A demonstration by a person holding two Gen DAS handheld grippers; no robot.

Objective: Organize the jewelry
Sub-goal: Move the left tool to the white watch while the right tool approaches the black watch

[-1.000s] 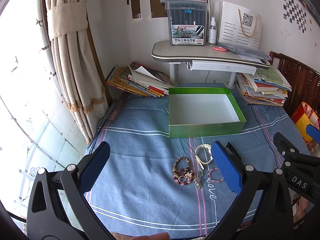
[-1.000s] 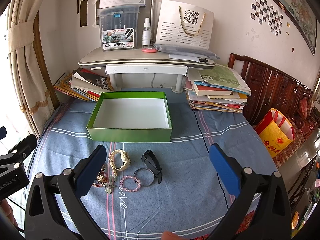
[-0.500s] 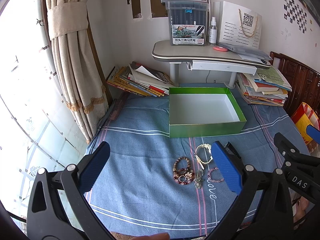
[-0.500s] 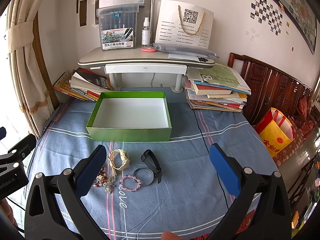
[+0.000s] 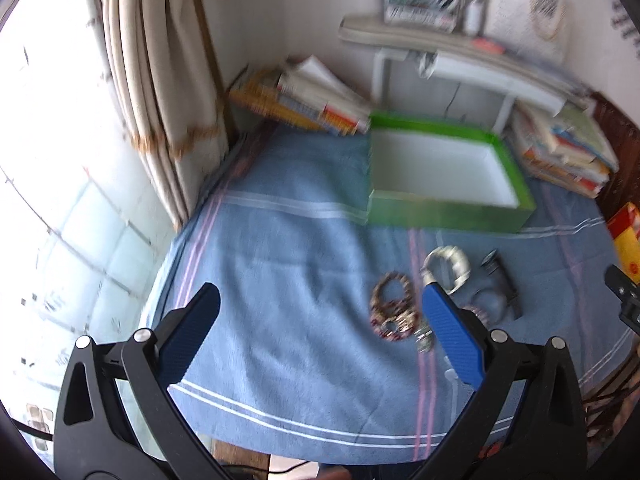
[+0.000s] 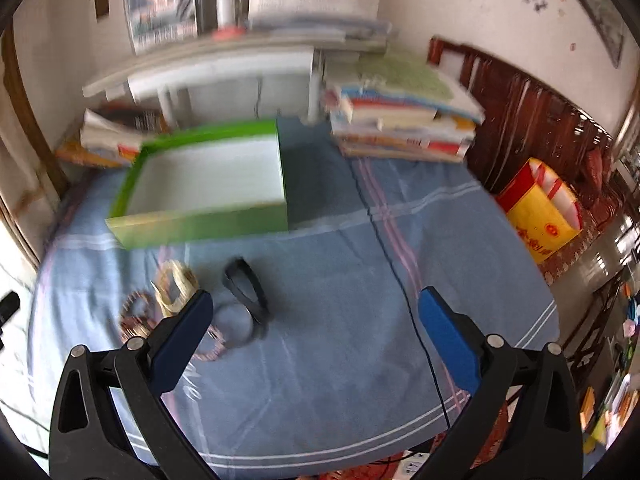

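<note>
Hovering agape, both empty: left gripper (image 5: 320, 330), right gripper (image 6: 316, 322) | risk: snagging tangled bracelets (image 5: 392, 308), missing green box (image 5: 444, 210)

We are seeing daylight pouring through a window (image 5: 52, 208) beside a beige curtain (image 5: 160, 60); a dark wooden bench (image 6: 532, 116) is standing along the white wall (image 6: 460, 4).

One green box (image 5: 444, 212), two book stacks (image 6: 404, 124), two hand-held grippers (image 5: 320, 336).
</note>
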